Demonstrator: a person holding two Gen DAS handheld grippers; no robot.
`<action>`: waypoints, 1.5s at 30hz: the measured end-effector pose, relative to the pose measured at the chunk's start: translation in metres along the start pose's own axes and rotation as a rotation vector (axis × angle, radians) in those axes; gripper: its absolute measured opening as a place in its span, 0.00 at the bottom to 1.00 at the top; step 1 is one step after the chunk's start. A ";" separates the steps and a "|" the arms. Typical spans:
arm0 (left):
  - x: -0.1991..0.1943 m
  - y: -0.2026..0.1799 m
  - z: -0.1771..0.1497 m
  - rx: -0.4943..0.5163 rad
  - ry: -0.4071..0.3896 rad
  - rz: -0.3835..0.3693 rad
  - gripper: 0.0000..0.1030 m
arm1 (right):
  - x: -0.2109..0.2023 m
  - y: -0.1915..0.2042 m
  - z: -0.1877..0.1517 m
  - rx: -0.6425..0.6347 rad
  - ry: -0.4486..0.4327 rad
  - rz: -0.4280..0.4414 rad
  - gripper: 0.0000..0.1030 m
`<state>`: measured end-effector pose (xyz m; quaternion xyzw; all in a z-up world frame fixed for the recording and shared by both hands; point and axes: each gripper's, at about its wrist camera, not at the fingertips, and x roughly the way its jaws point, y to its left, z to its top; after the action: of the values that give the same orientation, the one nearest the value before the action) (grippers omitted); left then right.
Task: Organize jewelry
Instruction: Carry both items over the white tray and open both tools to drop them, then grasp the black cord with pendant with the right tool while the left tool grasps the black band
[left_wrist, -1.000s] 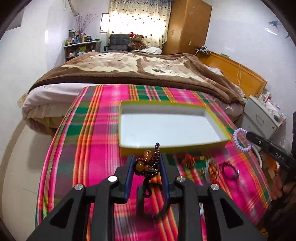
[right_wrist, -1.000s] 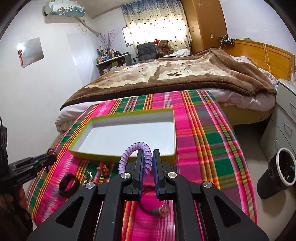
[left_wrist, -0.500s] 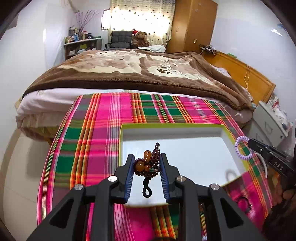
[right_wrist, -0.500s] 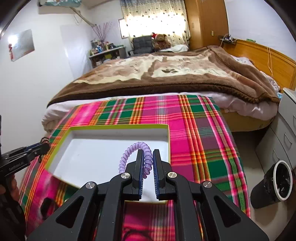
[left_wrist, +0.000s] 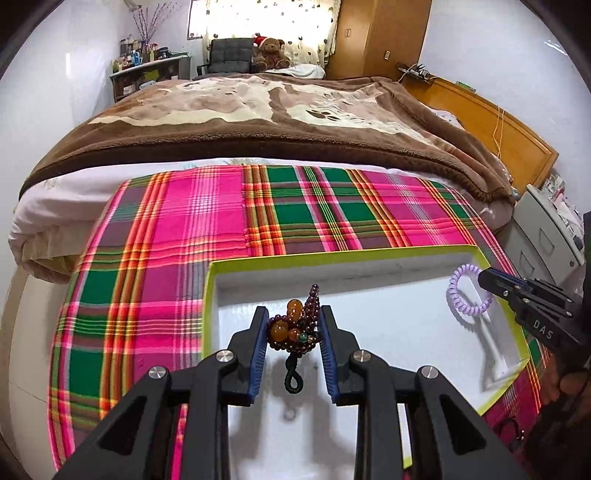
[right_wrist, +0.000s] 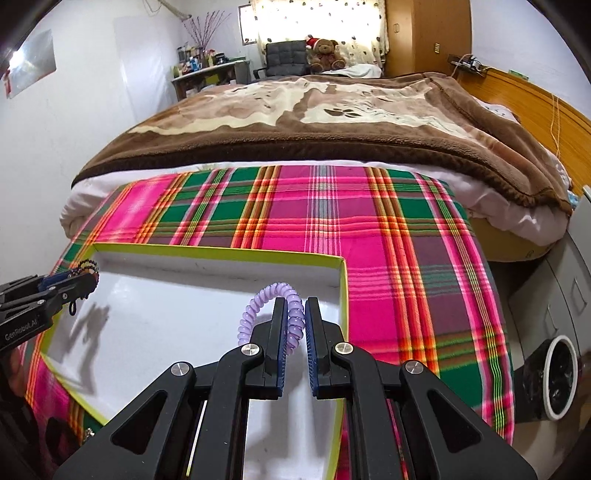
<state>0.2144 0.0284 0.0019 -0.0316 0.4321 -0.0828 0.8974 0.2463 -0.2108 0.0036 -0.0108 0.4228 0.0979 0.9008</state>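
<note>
Both grippers hang over our white, yellow-rimmed tray (left_wrist: 369, 254), the left gripper (left_wrist: 291, 332) clamped on a bunched bead bracelet (left_wrist: 293, 325) and the right gripper (right_wrist: 293, 325) pinching a purple spiral hair tie (right_wrist: 266, 299), presumably so we can drop both pieces inside.

Left wrist: close above the white tray (left_wrist: 369, 254), tilted down toward the bed (left_wrist: 258, 122)
Right wrist: same — from the right
Shared: tray, plaid cloth (right_wrist: 388, 236), bed
</note>
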 end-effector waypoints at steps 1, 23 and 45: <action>0.002 -0.001 0.000 -0.002 0.005 0.004 0.27 | 0.002 0.000 0.000 -0.004 0.005 -0.005 0.09; 0.018 0.002 0.001 -0.003 0.038 0.014 0.44 | 0.017 0.007 -0.001 -0.042 0.024 -0.023 0.11; -0.069 0.002 -0.032 -0.033 -0.079 -0.051 0.55 | -0.059 0.012 -0.026 -0.001 -0.087 0.038 0.31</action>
<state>0.1470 0.0431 0.0345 -0.0606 0.3965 -0.0970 0.9109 0.1874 -0.2121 0.0323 0.0011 0.3835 0.1153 0.9163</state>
